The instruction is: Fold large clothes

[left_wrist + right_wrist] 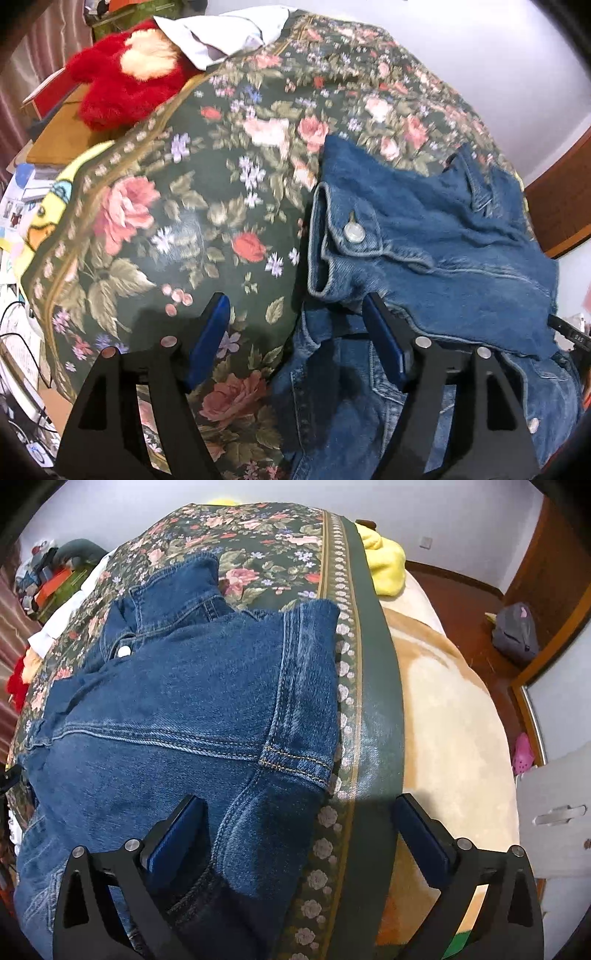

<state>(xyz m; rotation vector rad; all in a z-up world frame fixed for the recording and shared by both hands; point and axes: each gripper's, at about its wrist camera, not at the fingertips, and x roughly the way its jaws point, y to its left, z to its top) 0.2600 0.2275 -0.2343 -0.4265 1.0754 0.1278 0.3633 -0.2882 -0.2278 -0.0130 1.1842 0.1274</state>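
Both grippers, left gripper (295, 332) and right gripper (299, 830), gaping with nothing clamped, hovering over the denim jacket (184, 709) lying half-folded on the floral bedspread (166, 221), presumably released to settle flat.

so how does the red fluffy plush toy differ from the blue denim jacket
The red fluffy plush toy is furry, bright red with a cream patch, and sits at the floral cloth's far edge. The blue denim jacket is flat woven fabric with metal buttons, folded on the cloth. Both are soft and ungripped.
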